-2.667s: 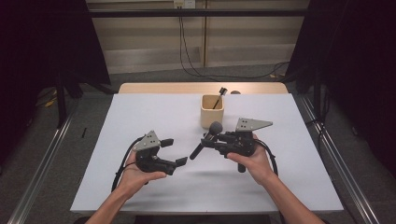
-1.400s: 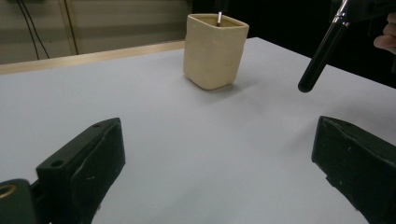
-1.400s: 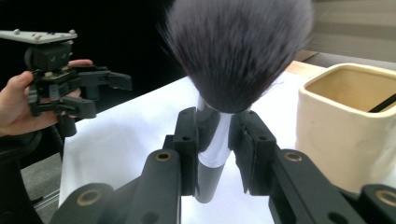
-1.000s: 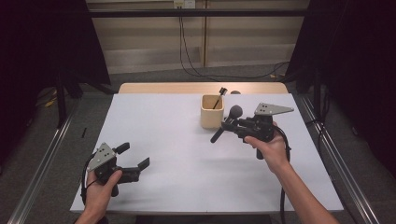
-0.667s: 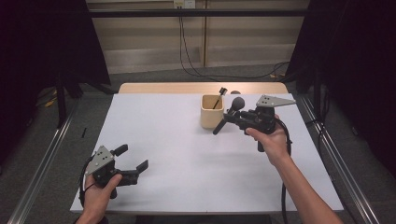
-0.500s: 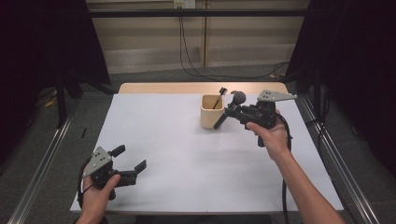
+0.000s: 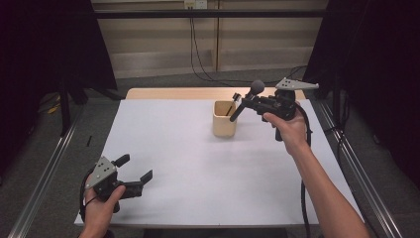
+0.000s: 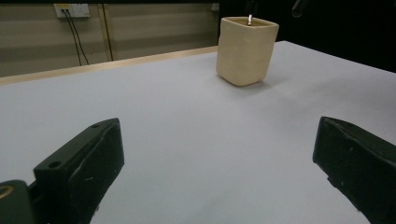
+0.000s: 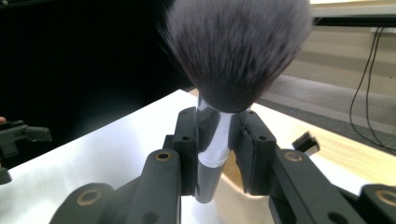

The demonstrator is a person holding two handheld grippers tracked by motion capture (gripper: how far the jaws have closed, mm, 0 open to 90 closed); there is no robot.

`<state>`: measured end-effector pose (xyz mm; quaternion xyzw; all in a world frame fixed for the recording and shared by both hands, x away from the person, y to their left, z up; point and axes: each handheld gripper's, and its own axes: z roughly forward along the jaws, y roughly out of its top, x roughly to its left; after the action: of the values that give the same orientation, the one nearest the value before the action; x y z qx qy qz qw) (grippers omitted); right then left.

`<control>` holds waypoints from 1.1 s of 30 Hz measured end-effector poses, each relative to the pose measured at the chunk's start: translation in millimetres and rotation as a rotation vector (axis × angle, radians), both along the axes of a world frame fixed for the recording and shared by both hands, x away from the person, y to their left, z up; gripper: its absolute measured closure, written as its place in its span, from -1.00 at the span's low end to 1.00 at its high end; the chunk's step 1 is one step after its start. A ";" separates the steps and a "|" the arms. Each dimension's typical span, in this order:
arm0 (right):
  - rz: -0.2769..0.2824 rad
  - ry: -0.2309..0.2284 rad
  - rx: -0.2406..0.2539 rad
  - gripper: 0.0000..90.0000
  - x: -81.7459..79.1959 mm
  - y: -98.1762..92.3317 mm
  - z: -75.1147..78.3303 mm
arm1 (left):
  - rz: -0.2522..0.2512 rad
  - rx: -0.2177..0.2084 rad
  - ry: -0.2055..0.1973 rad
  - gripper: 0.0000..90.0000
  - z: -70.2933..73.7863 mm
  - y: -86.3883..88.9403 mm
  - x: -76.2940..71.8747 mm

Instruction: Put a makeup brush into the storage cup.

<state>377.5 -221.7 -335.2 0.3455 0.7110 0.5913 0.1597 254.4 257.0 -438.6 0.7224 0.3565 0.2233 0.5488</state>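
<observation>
The makeup brush [image 9: 219, 88] is clamped by its silver collar between the two jaws of the right claw [image 7: 257, 103], bristle head up and dark handle slanting down toward 7 o'clock, so that in the high view its lower end hangs at the right rim of the cup [image 7: 224, 119]. In the right gripper view the jaws press on both sides of the collar, with the full dark bristles fanning out above them. The cup, a pale squarish holder, stands on the worktop [image 7: 198, 168] a little toward 1 o'clock of its middle, and a second, smaller brush [image 7: 234, 101] leans inside it with its head sticking out over the rim. The right hand [image 7: 289, 126] holds its claw raised above the worktop, just at 3 o'clock of the cup. Well apart, near the 7 o'clock corner, the left hand [image 7: 101, 206] holds the left claw [image 7: 134, 171] low over the surface, jaws spread wide with nothing between them.
</observation>
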 end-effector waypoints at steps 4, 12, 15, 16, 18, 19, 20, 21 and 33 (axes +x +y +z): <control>-0.011 -0.004 -0.003 0.59 8.7 -0.3 3.2 | -0.011 -0.004 0.000 -0.96 0.3 -0.4 0.4; -0.040 -0.006 -0.004 0.58 26.9 3.5 9.0 | -0.004 -0.010 0.003 -0.95 0.2 1.2 2.2; -0.042 0.002 -0.016 0.58 31.9 7.0 8.0 | -0.016 -0.023 0.010 -0.94 0.6 1.2 1.9; -0.045 0.005 -0.023 0.58 33.3 8.6 7.1 | -0.013 -0.016 0.005 -0.94 0.8 0.8 1.4; -0.047 0.010 -0.034 0.58 36.2 11.6 4.7 | -0.016 -0.015 0.004 -0.94 0.7 0.8 1.3; -0.048 0.010 -0.038 0.58 36.9 12.5 4.1 | -0.012 -0.012 0.002 -0.94 0.7 0.7 1.2; -0.050 0.010 -0.042 0.58 38.0 13.5 3.5 | -0.008 -0.011 0.000 -0.94 0.7 0.7 1.2; -0.051 0.013 -0.042 0.58 39.1 14.6 2.8 | -0.010 -0.013 0.001 -0.94 0.7 0.9 1.3; -0.070 0.027 -0.078 0.58 47.1 16.6 -7.1 | -0.009 -0.009 -0.008 -0.95 2.1 -3.2 3.1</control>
<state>424.6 -205.1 -342.3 0.3716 0.7233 0.5524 0.1837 257.5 253.8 -436.5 0.7206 0.3522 0.2221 0.5544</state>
